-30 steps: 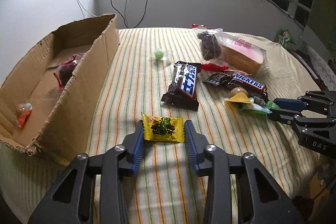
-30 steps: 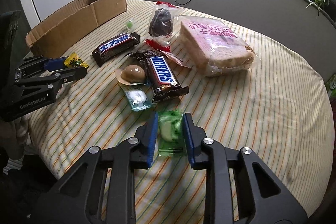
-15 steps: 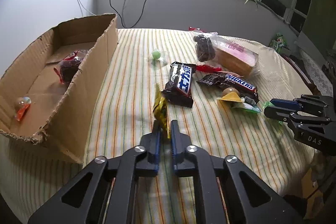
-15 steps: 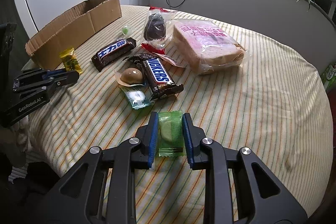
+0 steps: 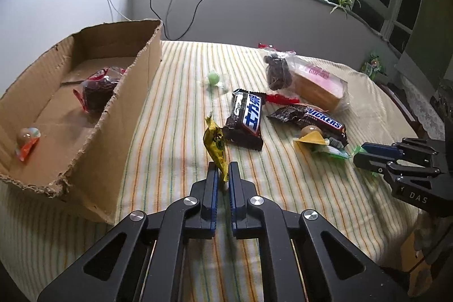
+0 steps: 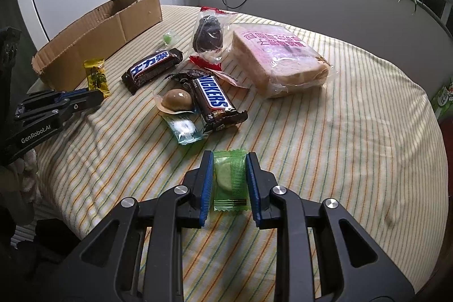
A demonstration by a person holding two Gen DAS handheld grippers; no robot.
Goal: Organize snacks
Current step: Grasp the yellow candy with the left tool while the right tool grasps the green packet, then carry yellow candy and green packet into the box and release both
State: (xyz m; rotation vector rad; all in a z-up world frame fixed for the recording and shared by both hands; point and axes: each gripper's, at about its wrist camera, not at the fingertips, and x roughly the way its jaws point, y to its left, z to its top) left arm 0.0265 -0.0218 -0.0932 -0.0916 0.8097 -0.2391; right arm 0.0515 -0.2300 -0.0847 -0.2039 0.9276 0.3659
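Both grippers are clamped on small sweets above a round table (image 6: 354,132) covered in a striped cloth. Left gripper (image 5: 222,174): its jaws are pressed together on the lower end of a yellow candy packet (image 5: 214,145), which stands upright between the blue pads. Right gripper (image 6: 229,171): its jaws squeeze the two sides of a flat green wrapped sweet (image 6: 230,177) at the near edge of the table.

At the far left sits an open cardboard box (image 5: 133,92). Inside it lie a dark pastry in red-edged wrap (image 5: 97,92) and, nearer, a small round candy with an orange wrapper (image 5: 27,139).

On the cloth, toward the far right, is a bag of sliced bread (image 6: 279,61), with a dark pastry in a clear bag (image 6: 209,33) just left of it. Near the middle lie two chocolate bars: one with Chinese lettering (image 6: 154,70) and, right of it, a Snickers bar (image 6: 213,104). Touching the Snickers on its left is a brown ball sweet on a yellow base (image 6: 177,101), with a teal wrapped sweet (image 6: 182,129) just in front. A small green ball candy (image 6: 169,38) lies alone, near the box.
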